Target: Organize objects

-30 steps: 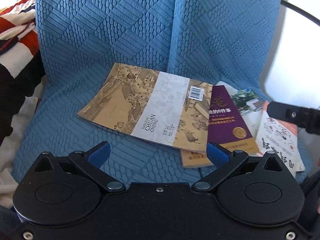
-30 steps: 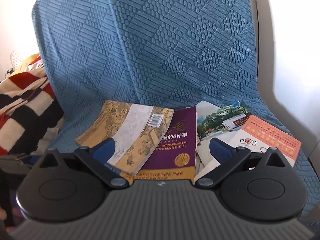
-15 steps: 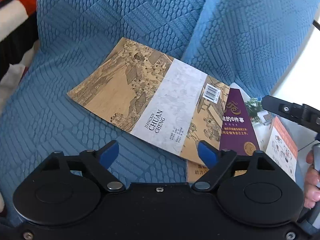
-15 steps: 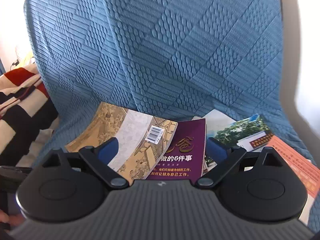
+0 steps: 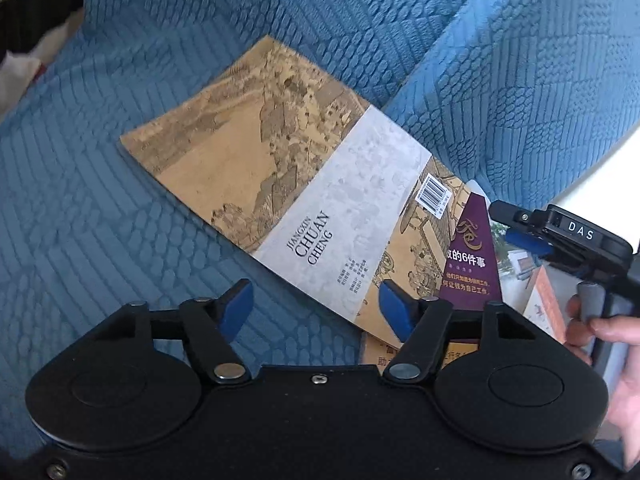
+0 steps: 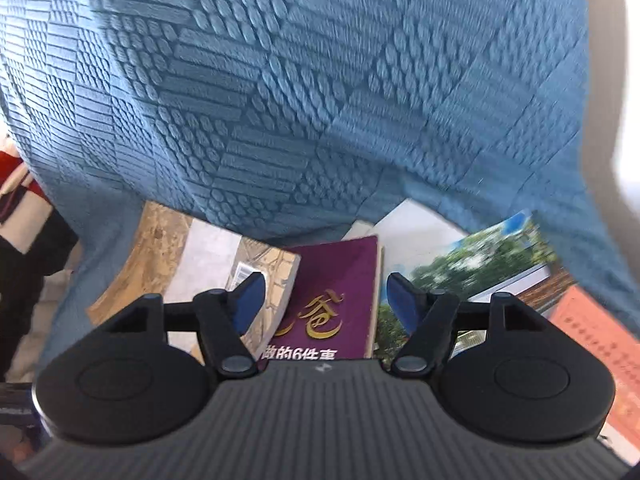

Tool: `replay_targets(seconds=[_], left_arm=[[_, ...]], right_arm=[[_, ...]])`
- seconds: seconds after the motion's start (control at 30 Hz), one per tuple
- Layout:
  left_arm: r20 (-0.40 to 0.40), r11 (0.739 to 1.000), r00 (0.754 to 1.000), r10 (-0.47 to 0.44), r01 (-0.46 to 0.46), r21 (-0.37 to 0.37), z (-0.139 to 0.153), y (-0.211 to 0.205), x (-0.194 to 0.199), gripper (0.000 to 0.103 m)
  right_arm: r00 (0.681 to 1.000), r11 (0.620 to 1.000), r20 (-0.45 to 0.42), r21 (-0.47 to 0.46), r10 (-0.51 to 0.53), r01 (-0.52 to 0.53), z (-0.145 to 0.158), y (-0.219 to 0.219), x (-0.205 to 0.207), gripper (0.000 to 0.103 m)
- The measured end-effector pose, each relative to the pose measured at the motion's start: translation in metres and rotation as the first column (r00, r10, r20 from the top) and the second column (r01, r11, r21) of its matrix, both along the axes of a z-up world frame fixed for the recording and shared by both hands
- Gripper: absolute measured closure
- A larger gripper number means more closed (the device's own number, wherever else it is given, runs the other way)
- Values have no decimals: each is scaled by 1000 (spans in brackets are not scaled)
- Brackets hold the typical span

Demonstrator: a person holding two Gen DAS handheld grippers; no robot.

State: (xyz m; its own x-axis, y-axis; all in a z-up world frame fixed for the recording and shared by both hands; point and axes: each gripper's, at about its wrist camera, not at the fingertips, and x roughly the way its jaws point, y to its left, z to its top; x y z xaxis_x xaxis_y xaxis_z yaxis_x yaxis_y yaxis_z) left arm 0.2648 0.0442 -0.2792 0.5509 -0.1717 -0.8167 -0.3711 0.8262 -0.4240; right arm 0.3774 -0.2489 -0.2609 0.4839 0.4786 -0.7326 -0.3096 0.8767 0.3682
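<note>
The left gripper (image 5: 316, 308) has its jaws partly apart, having just been closing, and nothing is gripped: its blue pads hang over the near edge of the tan book (image 5: 304, 184), one over the blue cover (image 5: 120, 240) and the other over the book's lower corner. The right gripper (image 6: 324, 300) likewise has its jaws partly apart after closing in, and holds nothing; the purple book (image 6: 336, 292) shows in the gap between its pads, with no contact to be seen.

The tan book, printed JIANGXIN CHUAN CHENG on a pale grey band, lies flat on the blue-covered seat. In the left wrist view its long axis runs diagonally from upper left to lower right, barcode toward the right. It overlaps the purple book, which lies beneath its right end with gold lettering facing the cameras. Right of the purple book lies a booklet with a photograph of trees (image 6: 472, 264), and beyond that an orange booklet (image 6: 600, 344), all fanned out side by side and overlapping.

The quilted blue cover rises behind the books as a backrest. A striped cloth in red, white and black (image 6: 16, 192) lies at the left edge. In the left wrist view a person's hand (image 5: 612, 344) holds the right gripper's handle above the booklets.
</note>
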Motion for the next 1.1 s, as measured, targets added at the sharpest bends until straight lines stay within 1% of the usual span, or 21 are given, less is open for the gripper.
replay_targets(seconds=[0.1, 0.17, 0.2, 0.3, 0.4, 0.5, 0.57, 0.7, 0.77, 0.83, 0.97, 1.03, 1.1], left_arm=[[-25, 996, 999, 24, -26, -82, -8, 7, 3, 43], [-41, 985, 998, 53, -59, -161, -14, 15, 2, 44], [-43, 981, 997, 59, -66, -184, -15, 17, 1, 45], [-45, 978, 997, 66, -74, -194, -15, 19, 0, 45], [-35, 978, 997, 63, -69, -199, -14, 20, 1, 47], [-30, 978, 998, 56, -61, -197, -14, 19, 3, 53], [-31, 979, 998, 51, -57, -194, -15, 19, 5, 58], [-39, 969, 998, 51, -59, -240, -22, 22, 8, 61], [-38, 959, 997, 67, -75, -275, -25, 25, 8, 63], [-41, 950, 996, 82, -90, -300, -27, 28, 9, 62], [-49, 932, 993, 103, -114, -345, -31, 33, 7, 62], [-52, 925, 993, 110, -122, -360, -33, 35, 6, 62], [-56, 920, 992, 114, -127, -370, -35, 37, 5, 62]], right_arm=[[998, 999, -60, 47, -12, 15, -8, -2, 7, 33], [998, 998, -68, 57, -7, 11, -12, -1, 9, 33], [997, 999, -72, 52, -3, 7, -13, 2, 11, 32], [996, 1000, -90, 30, -3, 5, -20, 8, 14, 31], [998, 999, -70, 36, 0, 2, -22, 8, 17, 31], [998, 999, -62, 31, -9, 11, -26, 9, 22, 32], [996, 1000, -91, 13, -10, 11, -33, 10, 26, 32], [997, 1000, -78, 19, 9, -7, -29, 13, 24, 30], [997, 998, -74, 61, 9, -5, -24, 7, 24, 30], [997, 991, -74, 134, 6, 4, -19, -4, 23, 30], [997, 956, -78, 292, 9, 14, -8, -23, 19, 31], [998, 944, -56, 329, 25, -5, -2, -25, 15, 31], [999, 939, -16, 341, 47, -39, 6, -25, 9, 31]])
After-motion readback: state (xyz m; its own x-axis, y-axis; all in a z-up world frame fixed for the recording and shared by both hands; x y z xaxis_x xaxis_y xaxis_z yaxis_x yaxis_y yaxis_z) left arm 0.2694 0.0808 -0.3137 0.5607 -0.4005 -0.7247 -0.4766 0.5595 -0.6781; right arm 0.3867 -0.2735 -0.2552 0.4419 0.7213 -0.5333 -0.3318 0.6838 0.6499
